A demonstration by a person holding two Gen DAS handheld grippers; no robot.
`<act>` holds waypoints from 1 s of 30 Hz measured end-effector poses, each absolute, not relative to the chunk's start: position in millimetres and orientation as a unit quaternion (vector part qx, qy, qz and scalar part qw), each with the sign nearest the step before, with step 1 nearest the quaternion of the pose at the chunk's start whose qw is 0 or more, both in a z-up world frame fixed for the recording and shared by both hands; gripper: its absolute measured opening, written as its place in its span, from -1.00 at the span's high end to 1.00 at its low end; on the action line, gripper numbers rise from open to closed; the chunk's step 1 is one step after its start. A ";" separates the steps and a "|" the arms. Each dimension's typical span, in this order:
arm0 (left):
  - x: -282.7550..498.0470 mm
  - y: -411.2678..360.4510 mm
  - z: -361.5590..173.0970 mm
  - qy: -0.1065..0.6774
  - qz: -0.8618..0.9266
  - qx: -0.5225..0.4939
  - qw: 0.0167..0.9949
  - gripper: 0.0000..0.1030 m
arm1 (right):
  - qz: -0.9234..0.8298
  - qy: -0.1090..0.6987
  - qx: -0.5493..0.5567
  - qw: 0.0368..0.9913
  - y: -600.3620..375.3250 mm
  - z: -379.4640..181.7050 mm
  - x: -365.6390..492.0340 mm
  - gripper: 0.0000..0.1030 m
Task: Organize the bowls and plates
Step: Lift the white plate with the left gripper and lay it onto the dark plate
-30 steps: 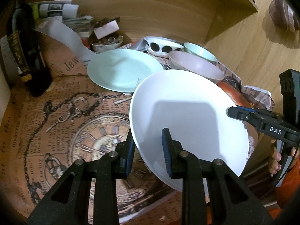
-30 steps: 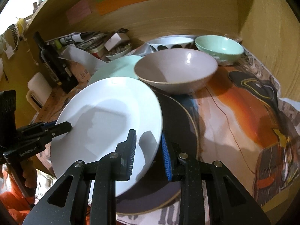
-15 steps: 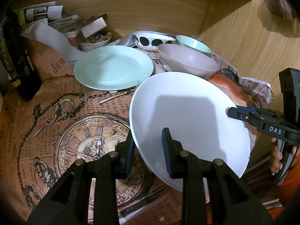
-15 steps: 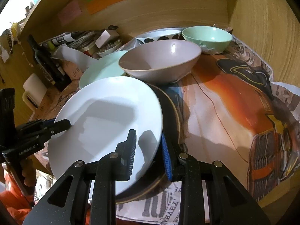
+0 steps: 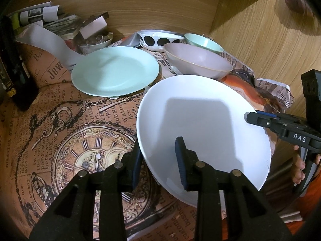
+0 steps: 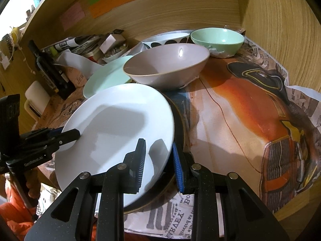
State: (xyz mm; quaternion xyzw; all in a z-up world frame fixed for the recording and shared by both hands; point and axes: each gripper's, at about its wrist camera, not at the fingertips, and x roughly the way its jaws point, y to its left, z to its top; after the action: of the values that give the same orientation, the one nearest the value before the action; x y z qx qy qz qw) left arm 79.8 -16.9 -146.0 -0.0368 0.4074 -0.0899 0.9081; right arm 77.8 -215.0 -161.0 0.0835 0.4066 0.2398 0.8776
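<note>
Both claws pinch opposite rims of the white plate: left claw lower centre, right claw likewise.

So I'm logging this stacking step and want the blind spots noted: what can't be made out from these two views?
- Dark round plate: right wrist view shows only its rim; the white round plate covers the rest. Left wrist view hides it completely.
- Left gripper: whether its pads press the white plate's edge is unclear.
- Small bowl of bits: contents too small.
- Black bottle: cut off by the frame edge.
</note>
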 end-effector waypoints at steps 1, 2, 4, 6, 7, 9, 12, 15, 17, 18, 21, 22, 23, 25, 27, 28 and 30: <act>80.2 -17.4 -146.2 0.407 -0.091 -0.035 0.908 0.36 | 0.240 0.406 0.083 0.878 -215.4 -161.0 77.4 0.53; 80.0 -17.8 -146.7 0.407 -0.091 -0.034 0.908 0.35 | 0.240 0.406 0.082 0.878 -215.4 -160.5 76.9 0.53; 81.1 -18.1 -147.7 0.408 -0.094 -0.036 0.907 0.34 | 0.239 0.406 0.082 0.878 -216.8 -159.9 76.1 0.53; 83.0 -18.0 -149.1 0.410 -0.100 -0.040 0.906 0.34 | 0.238 0.405 0.081 0.879 -217.4 -159.0 75.7 0.53; 83.8 -18.0 -149.6 0.411 -0.101 -0.041 0.905 0.34 | 0.237 0.404 0.081 0.880 -217.8 -158.3 74.9 0.53; 85.0 -19.8 -150.8 0.410 -0.102 -0.038 0.905 0.30 | 0.237 0.403 0.078 0.881 -217.9 -157.5 74.1 0.53; 84.4 -25.2 -152.6 0.406 -0.096 -0.018 0.908 0.26 | 0.232 0.401 0.071 0.883 -216.9 -156.8 72.8 0.53; 84.9 -31.2 -154.0 0.400 -0.087 -0.001 0.912 0.20 | 0.227 0.400 0.067 0.886 -218.1 -157.7 72.9 0.53; 85.9 -30.2 -154.5 0.399 -0.088 -0.004 0.913 0.19 | 0.222 0.402 0.069 0.886 -219.6 -159.0 74.4 0.53; 87.3 -28.8 -154.8 0.398 -0.090 -0.007 0.913 0.19 | 0.223 0.402 0.072 0.885 -220.6 -160.1 75.0 0.52; 89.2 -26.9 -156.3 0.396 -0.092 -0.015 0.913 0.19 | 0.224 0.398 0.072 0.887 -220.3 -160.0 74.1 0.52; 89.5 -26.7 -156.5 0.395 -0.092 -0.015 0.914 0.19 | 0.223 0.396 0.069 0.888 -219.3 -159.9 73.8 0.48; 89.9 -26.4 -156.8 0.395 -0.092 -0.016 0.914 0.19 | 0.222 0.395 0.063 0.889 -217.6 -159.7 73.2 0.48; 90.6 -25.7 -157.0 0.396 -0.094 -0.018 0.913 0.19 | 0.215 0.390 0.047 0.894 -213.6 -158.7 72.0 0.48; 90.8 -22.1 -156.7 0.396 -0.089 -0.021 0.914 0.18 | 0.212 0.388 0.037 0.896 -212.0 -157.7 71.7 0.48; 90.3 -19.6 -156.1 0.395 -0.086 -0.022 0.914 0.18 | 0.210 0.387 0.034 0.897 -211.4 -156.1 71.5 0.48; 89.2 -13.3 -154.6 0.392 -0.082 -0.028 0.916 0.15 | 0.213 0.383 0.035 0.898 -213.0 -152.7 72.1 0.45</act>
State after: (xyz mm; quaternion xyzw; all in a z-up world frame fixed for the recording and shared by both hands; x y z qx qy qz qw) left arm 89.2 -13.3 -154.6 -0.0282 0.3921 -0.0815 0.9159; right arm 72.1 -213.0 -152.7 0.0347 0.3831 0.2127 0.8982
